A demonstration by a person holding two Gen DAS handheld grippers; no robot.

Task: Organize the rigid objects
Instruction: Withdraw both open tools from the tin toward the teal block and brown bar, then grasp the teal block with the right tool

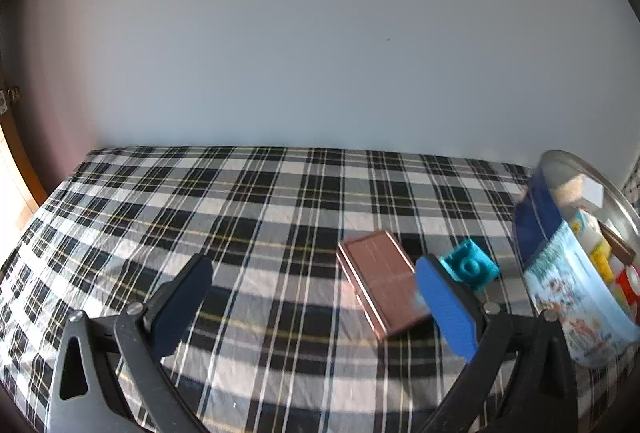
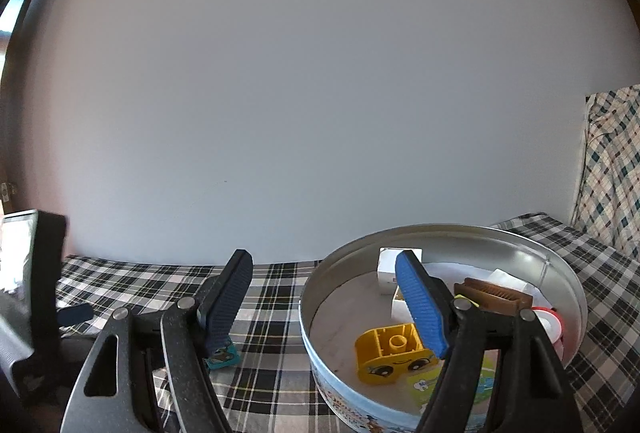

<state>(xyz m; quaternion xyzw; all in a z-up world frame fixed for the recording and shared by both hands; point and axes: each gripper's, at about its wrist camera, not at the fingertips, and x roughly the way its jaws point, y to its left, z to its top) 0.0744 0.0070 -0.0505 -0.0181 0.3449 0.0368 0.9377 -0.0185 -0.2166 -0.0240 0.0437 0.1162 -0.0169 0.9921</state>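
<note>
blue-padded left gripper (image 1: 314, 307): nearest item in the left wrist view; jaws spread wide, nothing between the pads, hanging over the plaid cloth (image 1: 240, 201) and angled down toward the loose pieces.

copper-brown flat case (image 1: 378, 281): rectangular, lying flat on the cloth between the two fingers' lines, closer to the right-hand pad. not yet put away.

teal block (image 1: 470, 267): single-stud toy brick, resting on the cloth just beside the case and partly behind the right-hand pad. not yet put away. in the right wrist view a teal piece (image 2: 222, 355) shows under the left finger; probably the same block, cannot confirm.

round tin (image 2: 440, 233): silver inside, blue printed wall, standing open on the cloth near the loose pieces. serves as the collecting container, by judgement.

contents of tin: yellow block with a cartoon face (image 2: 394, 351), brown comb-like piece (image 2: 494, 295), white box (image 2: 390, 269), red-and-white roll (image 2: 550, 321), a green printed card (image 2: 424, 385). others partly hidden.

right gripper (image 2: 326, 307): jaws parted, holding nothing; one finger over the cloth, the other over the tin's interior.

progress, as judged: most pieces already sit in the tin; two remain outside it, the case and the teal block. likely next pick is one of these, by the left gripper.
</note>
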